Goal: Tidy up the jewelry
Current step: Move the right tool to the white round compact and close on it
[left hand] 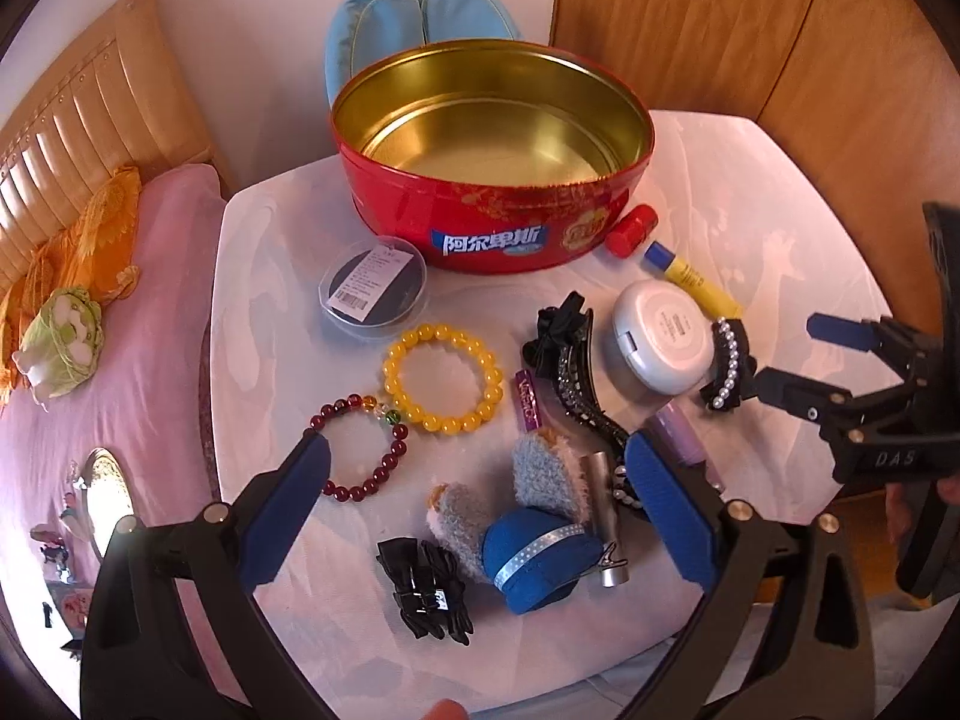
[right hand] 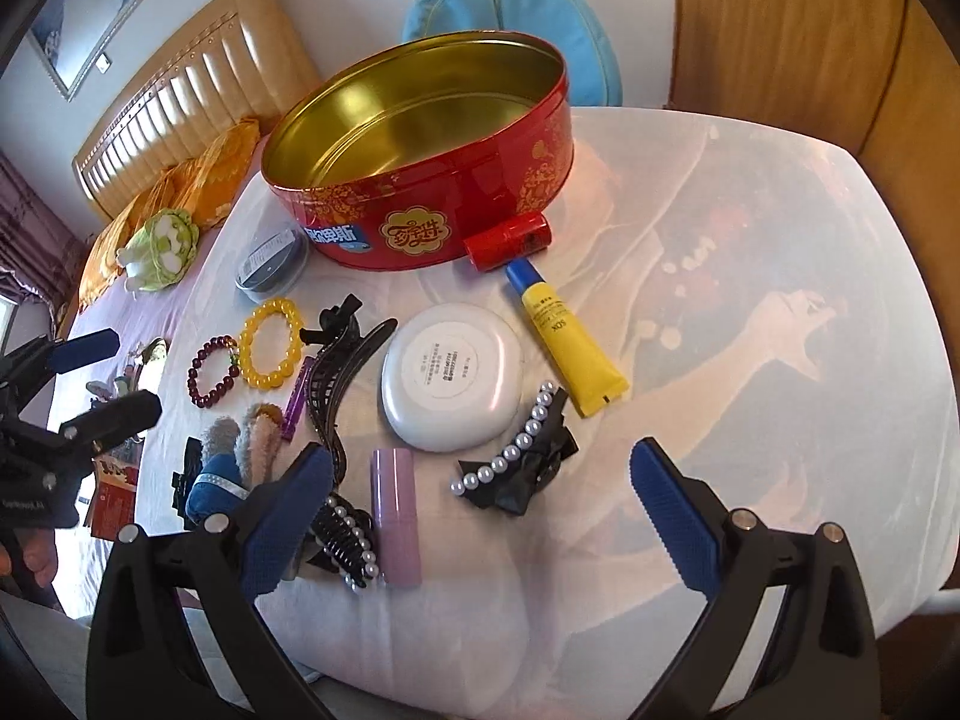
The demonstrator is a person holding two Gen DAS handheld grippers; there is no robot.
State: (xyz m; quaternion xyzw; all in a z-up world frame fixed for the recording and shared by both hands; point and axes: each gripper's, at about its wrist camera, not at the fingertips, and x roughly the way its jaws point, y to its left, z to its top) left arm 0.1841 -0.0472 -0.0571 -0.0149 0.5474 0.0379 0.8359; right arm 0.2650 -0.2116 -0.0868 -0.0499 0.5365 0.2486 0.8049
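Note:
An open red tin [left hand: 480,216] [right hand: 432,204], empty inside, stands at the back of the white table. In front of it lie a yellow bead bracelet [left hand: 444,378] [right hand: 271,343] and a dark red bead bracelet [left hand: 360,450] [right hand: 213,371]. A black bow clip with pearls [left hand: 726,366] [right hand: 522,456] rests by a white compact [left hand: 660,342]. My left gripper [left hand: 480,492] hovers open over a blue hat clip [left hand: 534,558] and fuzzy clips. My right gripper [right hand: 480,516] [left hand: 798,360] is open and empty, just behind the pearl bow clip.
A black claw clip [left hand: 570,384], a black bow [left hand: 426,594], a clear round case [left hand: 372,288], a yellow tube [right hand: 567,348], a red lipstick [right hand: 507,247] and a pink tube [right hand: 393,516] crowd the table. A pink bed [left hand: 120,300] lies left, wooden doors behind.

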